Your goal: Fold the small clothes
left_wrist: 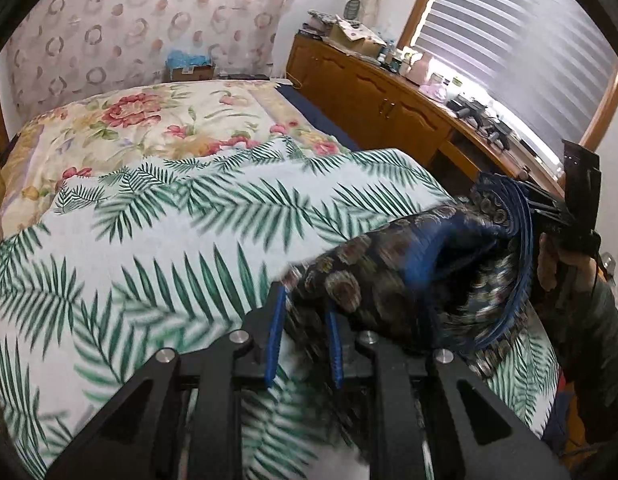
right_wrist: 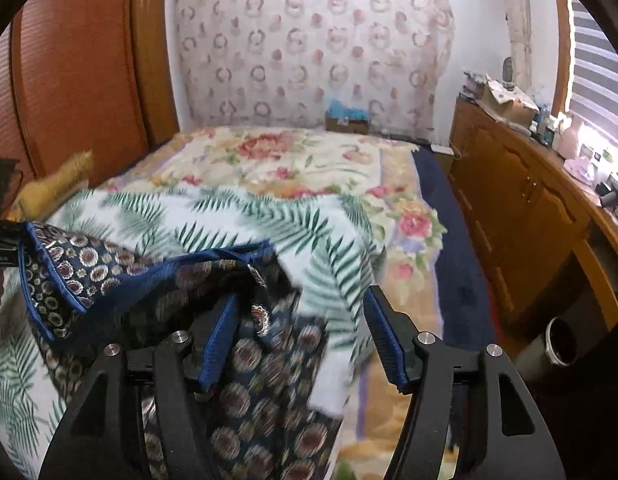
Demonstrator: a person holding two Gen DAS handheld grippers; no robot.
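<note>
Two tongs are at work over the bed (left_wrist: pixel 157 128), and I read them from left to right. My left tongs (left_wrist: pixel 305 304) stand narrow, pinched on an edge of the dark floral garment with blue trim (left_wrist: pixel 389 280), which drapes to the right across the palm-leaf sheet (left_wrist: pixel 157 216) near the bed's near edge. Further right, my right tongs (right_wrist: pixel 301 312) stand wide: the left pad lies against the bunched cloth, the right pad hangs clear above the sheet, so nothing is gripped on that side. In the left view they show beyond the garment, in a hand.

The risk I see is on the right. With only one corner held, the slippery-looking fabric may sag or slide into a heap, and the fold line would go crooked. If I close the right tongs carelessly, they could catch the palm-leaf sheet along with the garment and drag it. Motion blur suggests I should slow down.
</note>
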